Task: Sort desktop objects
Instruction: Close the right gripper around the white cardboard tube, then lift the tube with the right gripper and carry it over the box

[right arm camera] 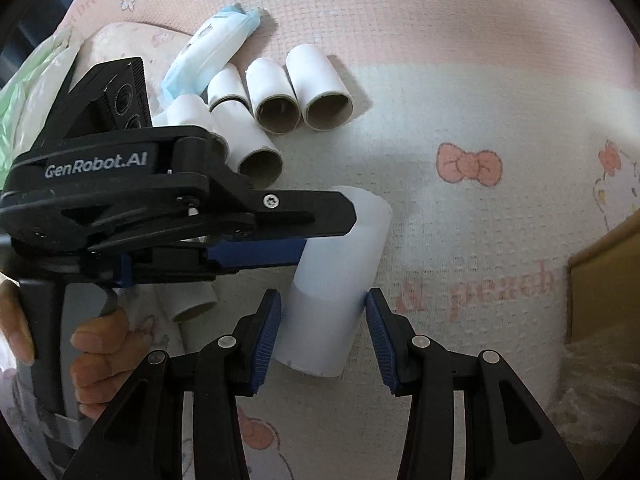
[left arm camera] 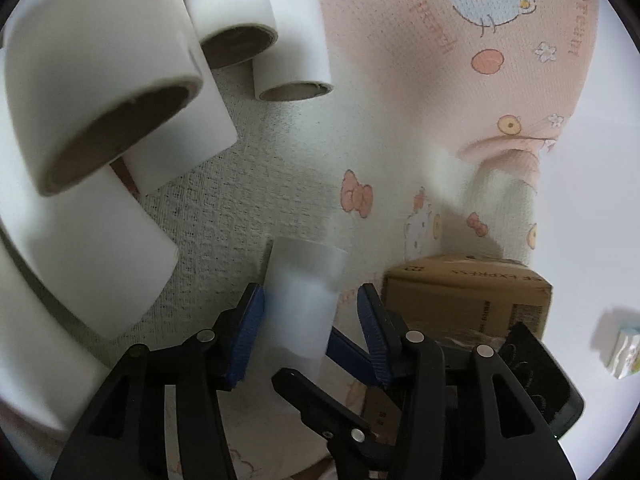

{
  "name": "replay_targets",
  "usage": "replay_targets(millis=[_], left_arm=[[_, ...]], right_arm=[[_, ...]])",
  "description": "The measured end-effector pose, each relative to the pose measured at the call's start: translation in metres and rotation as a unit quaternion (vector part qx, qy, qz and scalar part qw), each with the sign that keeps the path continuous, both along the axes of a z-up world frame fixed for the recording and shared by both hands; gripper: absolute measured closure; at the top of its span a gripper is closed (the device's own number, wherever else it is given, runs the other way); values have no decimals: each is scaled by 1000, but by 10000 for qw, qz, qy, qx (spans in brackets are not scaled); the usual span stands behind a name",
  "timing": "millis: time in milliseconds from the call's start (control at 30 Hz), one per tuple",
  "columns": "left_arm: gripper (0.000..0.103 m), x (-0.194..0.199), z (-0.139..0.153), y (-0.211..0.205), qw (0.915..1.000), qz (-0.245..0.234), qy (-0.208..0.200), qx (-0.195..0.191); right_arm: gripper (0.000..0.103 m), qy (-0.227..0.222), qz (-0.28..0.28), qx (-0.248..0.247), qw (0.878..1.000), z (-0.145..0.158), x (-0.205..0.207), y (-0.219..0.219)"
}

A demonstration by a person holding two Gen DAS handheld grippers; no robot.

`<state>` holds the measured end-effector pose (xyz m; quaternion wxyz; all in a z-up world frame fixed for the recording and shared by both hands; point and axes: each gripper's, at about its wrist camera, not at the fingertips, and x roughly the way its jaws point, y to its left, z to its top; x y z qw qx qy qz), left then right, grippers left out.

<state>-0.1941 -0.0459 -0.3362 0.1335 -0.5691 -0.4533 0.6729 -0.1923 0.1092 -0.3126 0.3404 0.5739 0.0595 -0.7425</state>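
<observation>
Where the left wrist view looks along the left tongs (left arm camera: 311,290), a white tube (left arm camera: 300,300) stands between the blue ribbed pads. The left-hand pad lies against the tube's side and the right-hand pad stands clear of it, so these tongs are parted and grip nothing. The tube is a smooth white cylinder, blurred here. Similar loose tubes (left arm camera: 104,92), white outside with brown card bores, lie to the upper left. The surface carries a woven printed cloth (left arm camera: 400,100), cream and pink, with bows and peaches. A brown cardboard box (left arm camera: 468,296) sits just right of the tongs.

In the right wrist view, the right tongs (right arm camera: 323,296) are closed on the lower part of the same tube (right arm camera: 336,272), both pads touching its sides. The tube leans up and to the right. The left tongs (right arm camera: 328,232) reach in from the left, level with its upper end, held by a hand (right arm camera: 100,356). Further tubes (right arm camera: 296,96) lie side by side beyond, next to a soft blue-and-white packet (right arm camera: 212,44)
</observation>
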Motion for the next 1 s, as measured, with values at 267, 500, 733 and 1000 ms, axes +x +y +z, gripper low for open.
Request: replay_targets(millis=[267,500,733,1000], left_arm=[[54,-4,-1,12,9990,-225,14,-377],[55,8,27,15,9964,-303,661,-439],[55,40,83,20,9849,-83,1539,-784],[55,65,175,52,9454,-636,2460,-2040]], right_arm=[[61,-86,-58,5,9999,-1,-9,-1],[61,157,-35,-33,9999,15,-9,3],[61,614,140,-339,9974,65,1,11],[61,1986,613,-285,9777,132,41,22]])
